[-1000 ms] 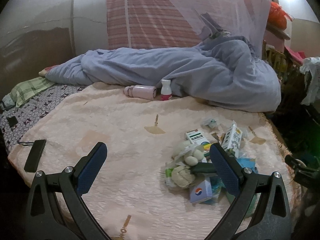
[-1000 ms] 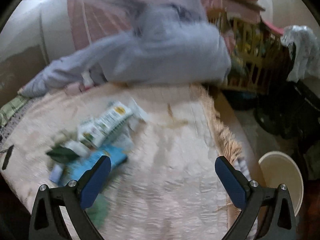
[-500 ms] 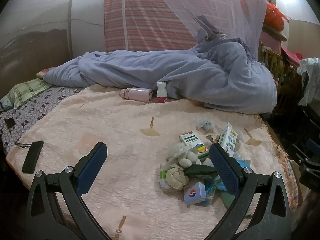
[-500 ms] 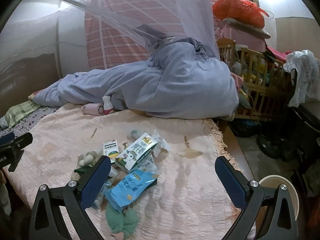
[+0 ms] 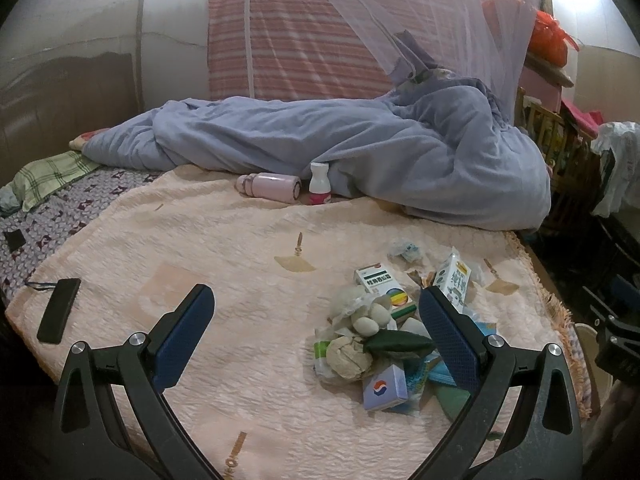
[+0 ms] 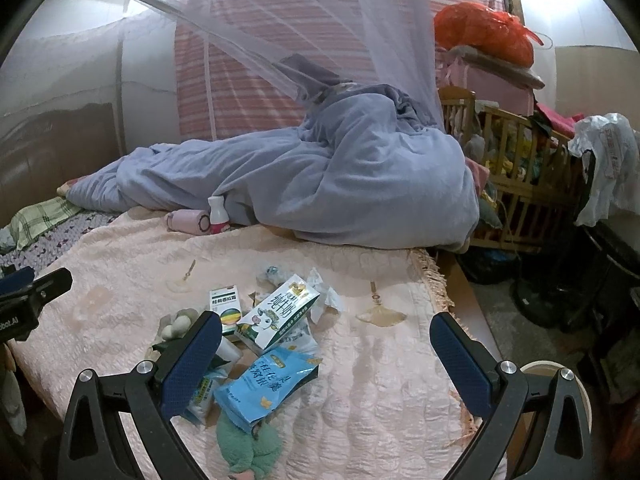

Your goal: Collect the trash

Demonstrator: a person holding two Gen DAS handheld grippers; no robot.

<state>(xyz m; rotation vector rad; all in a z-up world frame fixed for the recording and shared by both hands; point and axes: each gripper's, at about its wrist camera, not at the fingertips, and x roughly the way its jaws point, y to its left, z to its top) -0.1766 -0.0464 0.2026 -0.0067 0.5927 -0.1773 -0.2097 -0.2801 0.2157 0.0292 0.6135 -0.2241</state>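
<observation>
A phone (image 5: 58, 310) lay at the left edge of the bedspread (image 5: 224, 248), well apart from the trash. The left gripper (image 5: 316, 332) hovered over the bed with its jaws wide apart and empty. Further back, a pink flask (image 5: 270, 187) lay just beside an upright white bottle (image 5: 319, 184) against the blue quilt (image 5: 360, 148).

The trash sat in a loose heap right of centre: crumpled tissue balls (image 5: 348, 356), a green-and-white box (image 6: 225, 309), a milk carton (image 6: 280, 316) leaning on the pile, and a blue packet (image 6: 266, 388) nearest the right gripper (image 6: 326, 364), which hung just above the heap, jaws spread and holding nothing.

To do this well, I would take the top, loose pieces first, the packet or carton, pinching a flat edge rather than the bulging middle, then carry each to the pale bin (image 6: 560, 376) on the floor at the right.

The packet and carton bore Chinese print I could not read reliably; the carton showed a cartoon cow. The left gripper's body, seen from the right view, read "boot.AI", partly cut off.
</observation>
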